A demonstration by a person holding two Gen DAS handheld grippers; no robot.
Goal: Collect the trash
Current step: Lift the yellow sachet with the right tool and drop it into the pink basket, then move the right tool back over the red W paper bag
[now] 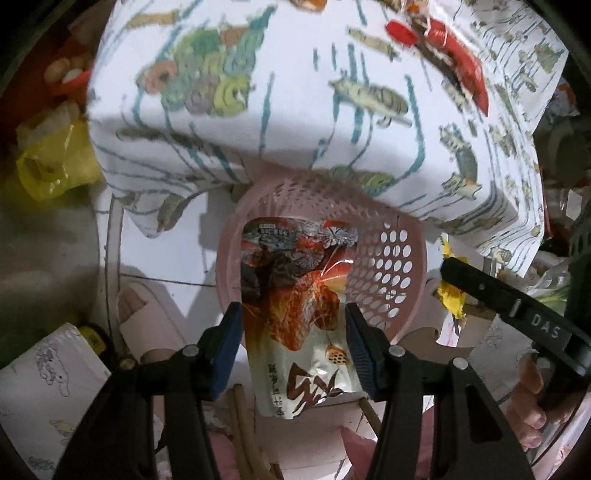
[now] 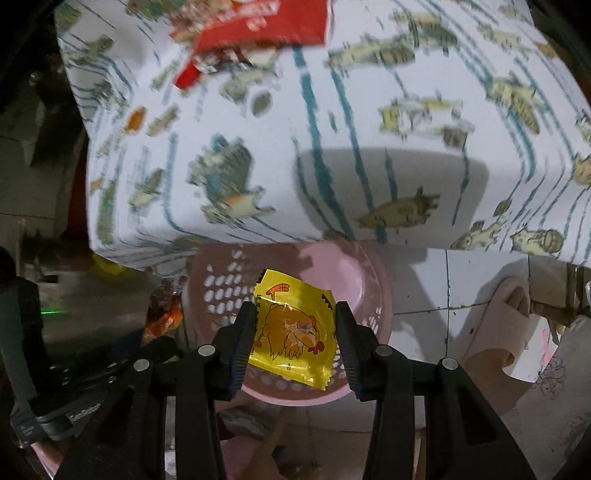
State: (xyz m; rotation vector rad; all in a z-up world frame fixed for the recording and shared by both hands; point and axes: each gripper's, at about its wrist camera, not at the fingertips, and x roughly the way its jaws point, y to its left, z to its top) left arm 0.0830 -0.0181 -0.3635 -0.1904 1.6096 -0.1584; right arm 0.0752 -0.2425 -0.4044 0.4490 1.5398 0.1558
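A pink perforated basket (image 1: 391,266) stands on the tiled floor below the table edge; it also shows in the right wrist view (image 2: 354,280). My left gripper (image 1: 293,345) is open, and a red-and-white snack wrapper (image 1: 295,295) hangs between its fingers over the basket. My right gripper (image 2: 295,338) is open, with a yellow cartoon wrapper (image 2: 291,328) between its fingers above the basket. The right gripper and yellow wrapper also show in the left wrist view (image 1: 452,291). More red wrappers (image 1: 454,62) lie on the table; they also show in the right wrist view (image 2: 251,29).
A table with a white cartoon-print cloth (image 1: 280,122) overhangs the basket. A yellow plastic bag (image 1: 51,166) lies at the left. Slippered feet (image 1: 144,317) stand on the white tiles near the basket, one also in the right wrist view (image 2: 498,332).
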